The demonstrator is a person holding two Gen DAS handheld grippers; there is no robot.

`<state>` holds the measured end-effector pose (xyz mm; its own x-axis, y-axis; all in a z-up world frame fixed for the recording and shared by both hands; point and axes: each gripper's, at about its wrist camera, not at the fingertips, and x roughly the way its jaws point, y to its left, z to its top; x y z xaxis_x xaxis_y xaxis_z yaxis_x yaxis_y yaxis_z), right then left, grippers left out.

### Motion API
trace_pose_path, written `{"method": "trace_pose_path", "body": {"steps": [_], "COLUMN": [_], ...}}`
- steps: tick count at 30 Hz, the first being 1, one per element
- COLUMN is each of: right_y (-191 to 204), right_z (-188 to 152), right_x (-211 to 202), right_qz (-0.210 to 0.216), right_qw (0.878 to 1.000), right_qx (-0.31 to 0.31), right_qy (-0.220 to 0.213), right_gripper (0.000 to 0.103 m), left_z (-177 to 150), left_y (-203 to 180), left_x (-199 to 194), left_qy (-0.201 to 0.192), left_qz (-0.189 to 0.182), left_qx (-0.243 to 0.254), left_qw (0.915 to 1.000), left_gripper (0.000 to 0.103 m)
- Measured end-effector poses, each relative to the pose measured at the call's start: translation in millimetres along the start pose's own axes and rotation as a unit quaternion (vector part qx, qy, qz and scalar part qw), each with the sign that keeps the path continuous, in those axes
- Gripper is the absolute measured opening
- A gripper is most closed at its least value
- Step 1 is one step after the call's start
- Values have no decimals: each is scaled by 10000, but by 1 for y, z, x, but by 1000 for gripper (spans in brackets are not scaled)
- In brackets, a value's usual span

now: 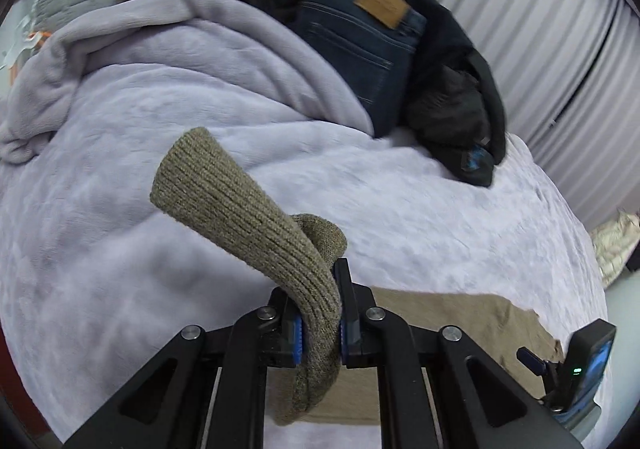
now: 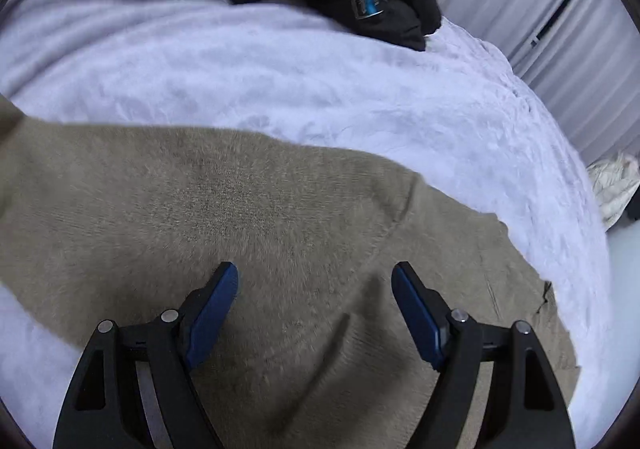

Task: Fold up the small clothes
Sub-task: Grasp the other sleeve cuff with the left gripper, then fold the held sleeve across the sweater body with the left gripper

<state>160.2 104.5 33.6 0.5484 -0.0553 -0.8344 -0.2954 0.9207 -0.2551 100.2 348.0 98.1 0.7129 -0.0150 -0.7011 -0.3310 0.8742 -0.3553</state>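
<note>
left gripper [image 1: 320, 329]: clamped on the ribbed sleeve cuff [image 1: 224, 201], lifted off the lilac blanket [image 1: 120, 269] | right gripper [image 2: 316, 309]: jaws wide apart, nothing in them, over the tan sweater [image 2: 200, 209] body | risk: knit's stretchy, so a thin pinch might slip mid-fold, or the sleeve drags the body and bunches it up

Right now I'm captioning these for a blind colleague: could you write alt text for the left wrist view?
The left gripper is shut on a ribbed olive knit sleeve cuff, lifted above a lavender blanket. Behind lie folded jeans and dark clothes.
</note>
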Motion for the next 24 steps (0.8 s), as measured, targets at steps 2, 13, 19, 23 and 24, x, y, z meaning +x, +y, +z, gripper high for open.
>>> {"method": "trace_pose_path", "body": {"steps": [2,13,19,23,24], "right_y": [-32,-192,-249,-272,-277], "right_z": [-15,-151,-211,-239,-244], "right_x": [-19,-78,-92,-100,-100], "right_qz": [205,-472,-486,-457,-466], "right_qw": [9987,9820,9683,9619,9602], "right_qx": [460,1825,2449,2686,2742], "right_qy": [-117,-93,-115,-217,-244], "right_gripper": [82,82,82,82,82], "left_z": [-6,-102,-184,-223,-230], "left_y": [-25,-235,-339,-393,-405], "left_x": [0,18,16,6,6], "left_qy": [-1,903,1358,1387,1408], "left_qz": [-43,-573,-821,-903,-920], "left_qx": [205,1611,2347,2850,2937], "left_qw": [9998,9811,9590,9441,9410], "left_gripper": [13,13,13,13,13]}}
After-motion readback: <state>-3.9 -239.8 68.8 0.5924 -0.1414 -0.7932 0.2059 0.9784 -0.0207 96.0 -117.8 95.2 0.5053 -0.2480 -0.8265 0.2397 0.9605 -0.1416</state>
